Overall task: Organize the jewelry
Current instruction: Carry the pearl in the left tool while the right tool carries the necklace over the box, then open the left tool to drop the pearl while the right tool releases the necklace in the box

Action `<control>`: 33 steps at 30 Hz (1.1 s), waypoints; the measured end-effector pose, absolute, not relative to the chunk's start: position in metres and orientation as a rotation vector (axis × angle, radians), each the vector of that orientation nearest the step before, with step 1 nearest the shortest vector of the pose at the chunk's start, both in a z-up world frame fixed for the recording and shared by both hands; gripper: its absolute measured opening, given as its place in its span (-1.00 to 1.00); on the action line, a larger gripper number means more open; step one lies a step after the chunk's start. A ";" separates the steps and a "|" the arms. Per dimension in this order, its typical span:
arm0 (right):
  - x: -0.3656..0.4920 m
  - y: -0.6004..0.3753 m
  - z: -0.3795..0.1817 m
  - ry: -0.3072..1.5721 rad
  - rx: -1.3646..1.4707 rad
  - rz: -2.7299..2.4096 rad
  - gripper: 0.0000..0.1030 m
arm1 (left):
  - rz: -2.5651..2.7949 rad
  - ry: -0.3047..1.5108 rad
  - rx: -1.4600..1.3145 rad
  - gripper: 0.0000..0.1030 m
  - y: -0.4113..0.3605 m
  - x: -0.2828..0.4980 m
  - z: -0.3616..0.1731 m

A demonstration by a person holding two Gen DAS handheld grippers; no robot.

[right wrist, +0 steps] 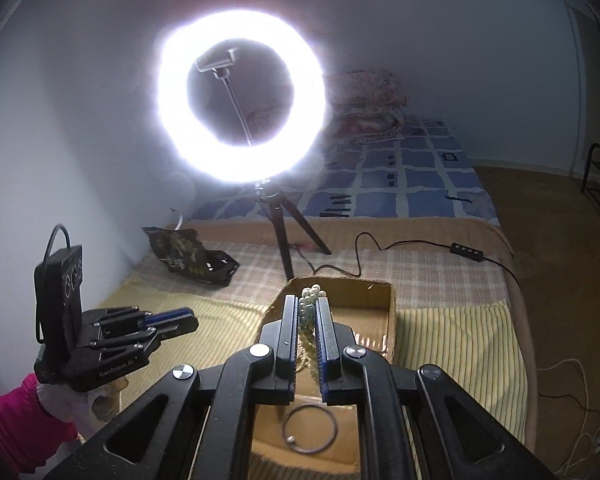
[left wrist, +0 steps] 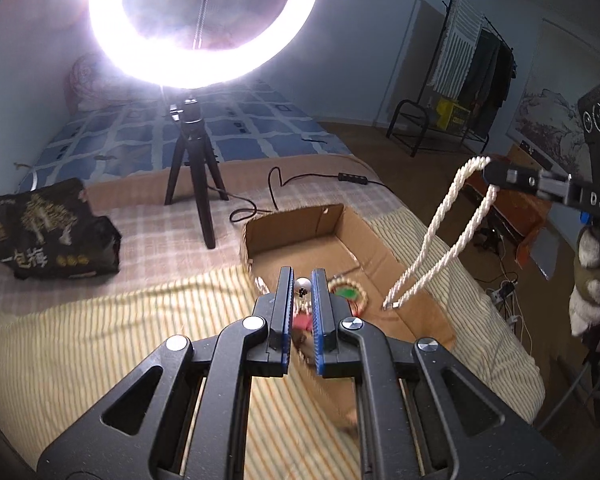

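Bed (left wrist: 80,344) covered by a yellow striped cloth near and a pink plaid blanket farther off; blue checked sheet at the far end. Ring light (right wrist: 240,96) on a black tripod stands on the plaid, glaring (washes out much around it). Black snack bag (left wrist: 52,232) lies at far left.

Open cardboard box (left wrist: 300,224) sits on the striped cloth in the middle of the bed. Inside it: a beaded bracelet with a green centre (left wrist: 350,294), a white pearl piece (left wrist: 303,283), and a thin metal ring (right wrist: 309,428) on the box floor.

Right gripper (right wrist: 308,312) above the box, jaws narrow and clamped on a twisted pearl necklace (left wrist: 440,240); the strand hangs in a long loop, its clasp ends dangling over the right side of the box.

Left gripper (left wrist: 301,292) left of the box, jaws nearly together, nothing seen between them. Pink sleeve and white glove (right wrist: 60,404) behind it.
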State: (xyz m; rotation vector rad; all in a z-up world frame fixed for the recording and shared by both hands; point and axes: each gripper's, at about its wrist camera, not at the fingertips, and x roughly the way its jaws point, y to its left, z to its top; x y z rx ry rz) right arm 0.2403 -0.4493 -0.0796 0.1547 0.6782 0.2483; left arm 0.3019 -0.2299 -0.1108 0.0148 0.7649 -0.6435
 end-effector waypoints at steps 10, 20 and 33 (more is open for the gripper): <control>0.266 -0.456 -0.110 0.726 0.165 0.248 -0.89 | -0.616 0.796 0.012 -0.88 -0.261 0.351 -0.133; 0.273 -0.459 -0.139 0.779 0.164 0.251 -0.89 | -0.603 0.833 -0.003 -0.88 -0.277 0.372 -0.150; 0.267 -0.449 -0.146 0.774 0.159 0.242 -0.17 | -0.573 0.781 0.016 -0.13 -0.278 0.367 -0.140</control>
